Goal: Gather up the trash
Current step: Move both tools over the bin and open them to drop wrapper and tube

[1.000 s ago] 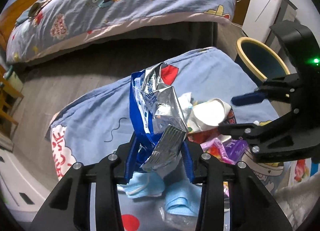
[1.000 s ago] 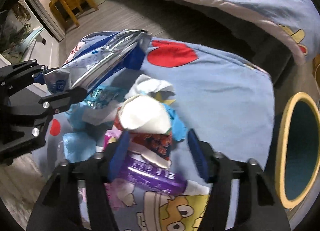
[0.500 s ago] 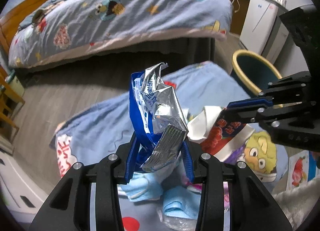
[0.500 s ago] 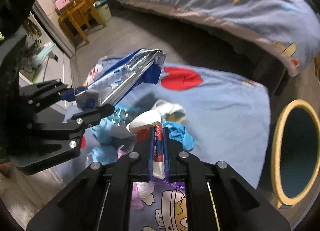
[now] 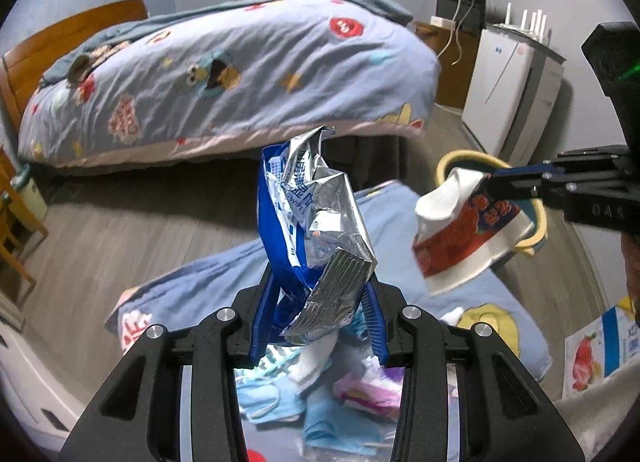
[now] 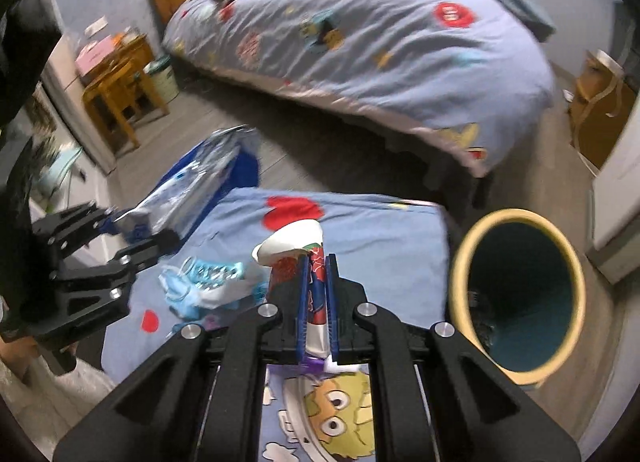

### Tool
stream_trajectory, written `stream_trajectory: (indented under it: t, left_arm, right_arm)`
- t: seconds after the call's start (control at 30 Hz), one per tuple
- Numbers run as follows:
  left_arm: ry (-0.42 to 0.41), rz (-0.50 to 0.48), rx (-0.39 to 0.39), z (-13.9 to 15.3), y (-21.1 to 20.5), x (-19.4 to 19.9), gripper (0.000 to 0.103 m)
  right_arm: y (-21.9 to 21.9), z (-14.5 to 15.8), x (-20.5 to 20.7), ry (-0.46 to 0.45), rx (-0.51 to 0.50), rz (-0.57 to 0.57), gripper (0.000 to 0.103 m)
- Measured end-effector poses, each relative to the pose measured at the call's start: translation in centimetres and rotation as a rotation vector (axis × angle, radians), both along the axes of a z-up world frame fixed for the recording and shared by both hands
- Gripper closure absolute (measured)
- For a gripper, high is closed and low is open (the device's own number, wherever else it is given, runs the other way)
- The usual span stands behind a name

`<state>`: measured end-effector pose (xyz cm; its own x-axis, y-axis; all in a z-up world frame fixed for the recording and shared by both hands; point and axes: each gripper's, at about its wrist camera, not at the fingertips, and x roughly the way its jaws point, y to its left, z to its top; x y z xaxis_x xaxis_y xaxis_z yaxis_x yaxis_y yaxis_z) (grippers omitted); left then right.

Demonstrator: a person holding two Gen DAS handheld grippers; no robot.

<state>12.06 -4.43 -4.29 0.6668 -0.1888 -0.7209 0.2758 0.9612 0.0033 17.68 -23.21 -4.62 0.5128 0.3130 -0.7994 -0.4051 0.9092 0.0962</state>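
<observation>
I am clamping the left gripper [image 5: 320,322] on a foil wrapper [image 5: 320,230]; the right gripper [image 6: 317,302] is pinching a paper cup [image 6: 294,246].

- A low surface covered by a blue cartoon-print cloth [image 6: 372,230] is seen standing on grey wood-plank flooring [image 6: 192,142].
- Light blue face masks [image 6: 180,290] are found on the cloth toward its left edge, with crumpled white and blue wrappers [image 6: 224,282] just beside them.
- A purple packet [image 5: 372,386] is noted near the masks.
- A round bin with a yellow rim [image 6: 520,298] is placed on the floor by the surface's right edge.
</observation>
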Motion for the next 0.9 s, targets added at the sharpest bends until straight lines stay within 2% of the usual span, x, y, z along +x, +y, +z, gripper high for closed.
stream_trajectory:
  t: [0.17, 0.47, 0.7, 0.9]
  left_arm:
    - [-0.032, -0.026, 0.008, 0.6, -1.9, -0.1, 0.062]
    - [-0.079, -0.125, 0.051, 1.2, -7.5, -0.5, 0.062]
    - [-0.050, -0.199, 0.029, 0.7, -13.0, 0.8, 0.061]
    - [-0.008, -0.248, 0.010, -0.8, -18.3, 3.3, 0.061]
  right_arm:
    - [-4.3, 1.1, 0.5, -0.043, 0.005, -0.115, 0.096]
    - [-14.1, 0.6, 2.5, -0.075, 0.010, -0.385, 0.095]
    - [-21.1, -1.6, 3.3, -0.060, 0.033, -0.595, 0.095]
    - [-24.7, -3.8, 3.9, -0.020, 0.042, -0.695, 0.095]
